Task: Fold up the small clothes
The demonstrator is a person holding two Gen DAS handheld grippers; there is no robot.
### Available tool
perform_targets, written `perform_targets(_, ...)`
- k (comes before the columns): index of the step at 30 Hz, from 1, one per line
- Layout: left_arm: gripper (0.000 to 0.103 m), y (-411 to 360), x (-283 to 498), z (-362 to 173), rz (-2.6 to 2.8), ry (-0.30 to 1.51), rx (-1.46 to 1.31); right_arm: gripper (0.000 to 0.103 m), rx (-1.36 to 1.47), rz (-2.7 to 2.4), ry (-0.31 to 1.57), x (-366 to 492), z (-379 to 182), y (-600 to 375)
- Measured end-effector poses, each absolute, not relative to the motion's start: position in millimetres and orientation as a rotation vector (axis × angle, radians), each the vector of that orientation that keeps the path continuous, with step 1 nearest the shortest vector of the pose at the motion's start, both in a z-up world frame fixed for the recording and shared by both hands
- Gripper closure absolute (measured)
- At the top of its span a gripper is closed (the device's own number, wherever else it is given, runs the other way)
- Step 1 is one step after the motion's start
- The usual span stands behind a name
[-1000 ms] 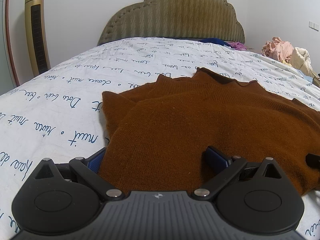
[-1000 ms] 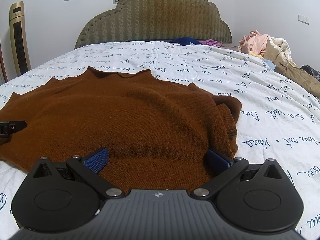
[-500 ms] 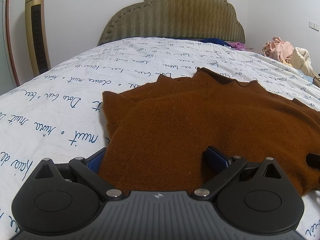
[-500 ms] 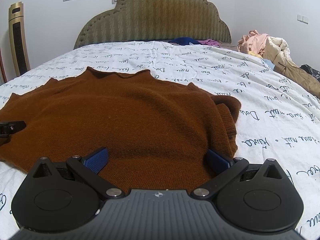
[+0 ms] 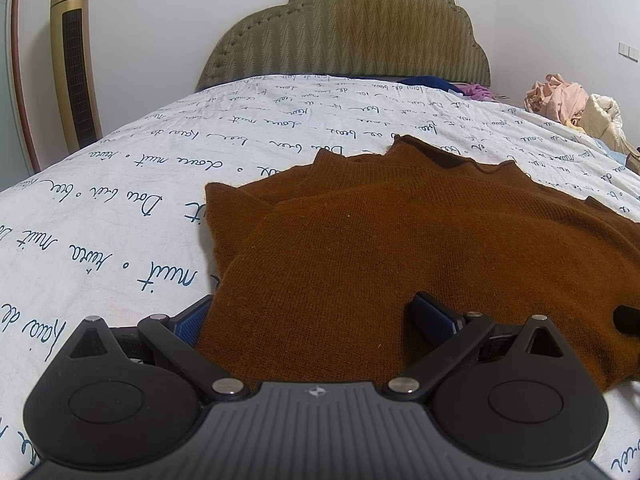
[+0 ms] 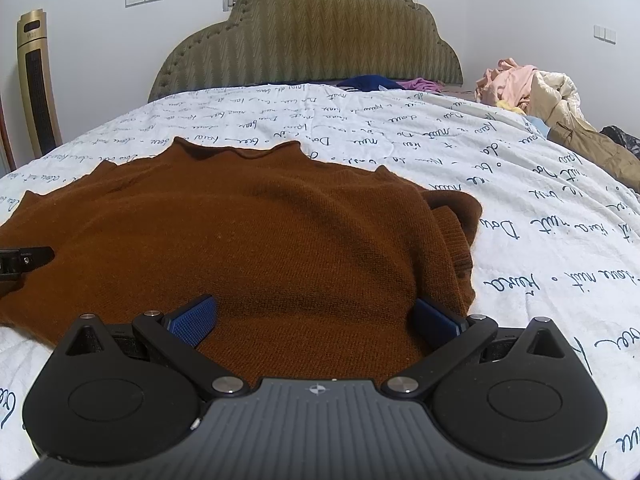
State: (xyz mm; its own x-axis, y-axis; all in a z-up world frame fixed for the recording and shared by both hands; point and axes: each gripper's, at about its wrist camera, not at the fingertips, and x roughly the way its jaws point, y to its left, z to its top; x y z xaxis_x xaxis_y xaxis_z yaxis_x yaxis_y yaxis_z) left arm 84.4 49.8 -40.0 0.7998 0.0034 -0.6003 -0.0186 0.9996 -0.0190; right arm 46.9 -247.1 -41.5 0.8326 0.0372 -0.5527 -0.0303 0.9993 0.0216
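Note:
A brown knit sweater (image 5: 400,248) lies flat on the bed, collar away from me, both sleeves folded in. It also shows in the right wrist view (image 6: 248,240). My left gripper (image 5: 316,316) is open with its blue pads spread over the sweater's near left hem corner. My right gripper (image 6: 316,316) is open over the near right hem corner, its right pad beside the folded sleeve cuff (image 6: 456,236). Each gripper's tip shows in the other's view, the right in the left wrist view (image 5: 628,320), the left in the right wrist view (image 6: 24,258).
The bed has a white sheet (image 5: 120,208) with blue script and a padded headboard (image 6: 308,36). A heap of clothes (image 6: 532,92) lies at the right, dark and purple garments (image 6: 380,82) near the headboard. A gold tower fan (image 5: 74,60) stands at the left.

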Motion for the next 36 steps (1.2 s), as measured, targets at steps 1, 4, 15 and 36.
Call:
perform_targets(1, 0.001, 50, 84, -40, 0.012, 0.644, -0.025, 0.000, 0.013, 0.036, 0.586, 47, -41, -247)
perform_targets(4, 0.001, 50, 84, -40, 0.012, 0.644, -0.024, 0.000, 0.012, 0.036, 0.586, 47, -42, -247)
perform_targets(15, 0.001, 50, 84, -40, 0.012, 0.644, -0.024, 0.000, 0.018, 0.038, 0.587, 47, -42, -248)
perform_targets(36, 0.001, 49, 82, -37, 0.021, 0.647, -0.011, 0.000, -0.099, 0.071, 0.425, 17, -10, -210)
